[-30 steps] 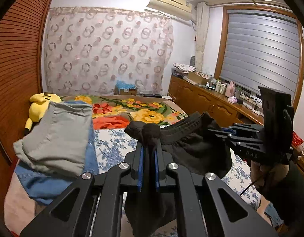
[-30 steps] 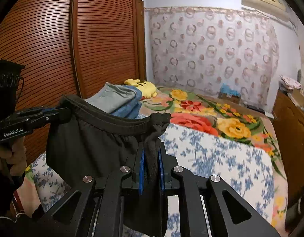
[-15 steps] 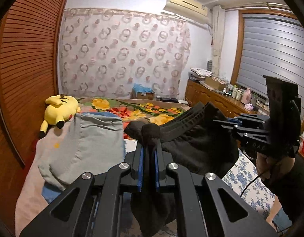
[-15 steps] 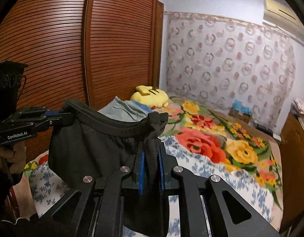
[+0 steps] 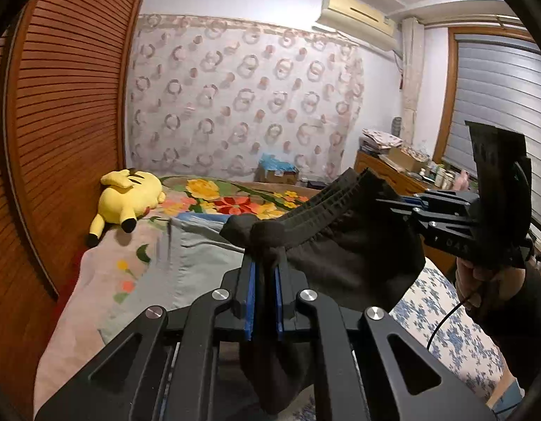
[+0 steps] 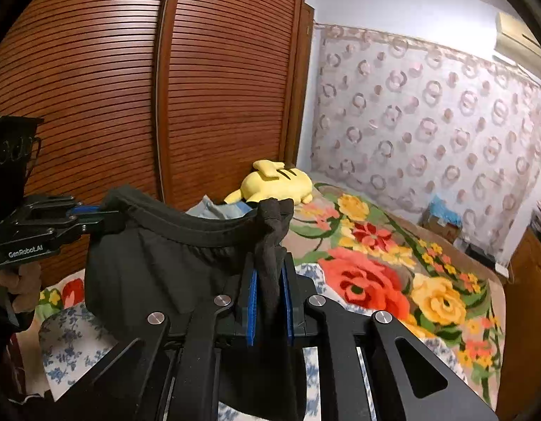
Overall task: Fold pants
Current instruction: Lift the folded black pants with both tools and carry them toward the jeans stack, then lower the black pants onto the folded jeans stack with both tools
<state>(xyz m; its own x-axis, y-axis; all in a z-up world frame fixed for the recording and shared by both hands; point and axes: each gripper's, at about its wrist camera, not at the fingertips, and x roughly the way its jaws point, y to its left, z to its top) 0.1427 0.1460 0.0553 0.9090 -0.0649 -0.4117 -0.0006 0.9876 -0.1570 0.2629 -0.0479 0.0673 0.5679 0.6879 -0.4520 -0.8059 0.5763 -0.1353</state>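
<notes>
This place is a bedroom in a home. A bed (image 6: 446,273) takes most of the room and has a blanket with big flowers (image 6: 375,280) on it. A yellow plush toy (image 5: 130,200) lies near the wooden wardrobe doors (image 6: 217,87). A patterned curtain (image 5: 242,105) covers the far wall, and an air conditioner (image 5: 358,14) hangs above it. A low wooden cabinet (image 5: 386,172) with small household things stands under the window blind (image 5: 498,98).

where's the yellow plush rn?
The yellow plush lies on the bed's far left side against the wooden louvered wardrobe, beyond the folded grey pants. In the right wrist view it shows above the black pants' waistband.
</notes>
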